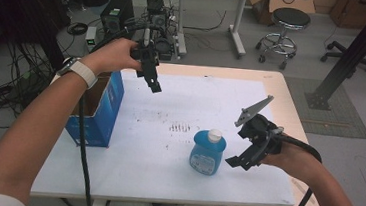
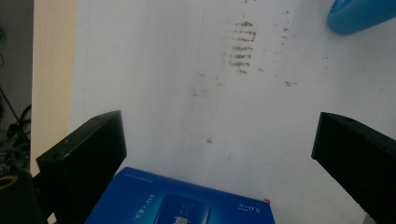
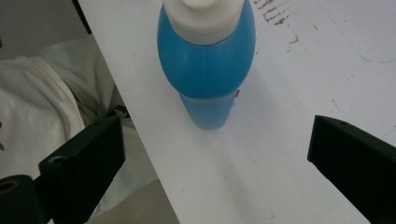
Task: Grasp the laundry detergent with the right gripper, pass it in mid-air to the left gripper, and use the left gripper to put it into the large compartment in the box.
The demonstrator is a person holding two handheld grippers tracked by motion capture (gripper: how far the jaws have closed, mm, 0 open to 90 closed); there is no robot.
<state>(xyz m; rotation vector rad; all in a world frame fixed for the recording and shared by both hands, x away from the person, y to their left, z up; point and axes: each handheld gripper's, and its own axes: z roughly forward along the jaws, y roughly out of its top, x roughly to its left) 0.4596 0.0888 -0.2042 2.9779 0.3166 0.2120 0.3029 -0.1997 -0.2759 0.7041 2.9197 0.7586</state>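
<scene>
A blue bottle (image 1: 207,152) with a white cap stands upright on the white sheet near the table's front. My right gripper (image 1: 242,157) hovers just to its right, open and empty; in the right gripper view the bottle (image 3: 207,60) rises ahead of the jaws, apart from them. My left gripper (image 1: 153,84) is held high over the sheet's back left, beside an open blue carton (image 1: 99,108). It is open with nothing in it. In the left gripper view the carton's printed face (image 2: 182,201) lies below the jaws and the bottle's edge (image 2: 359,15) shows at the top right.
Brown smudges (image 1: 179,128) mark the sheet's middle. The carton stands at the table's left edge. Behind the table are a computer tower (image 1: 117,11), cables, a stool (image 1: 290,18) and a black post (image 1: 353,50) at the right.
</scene>
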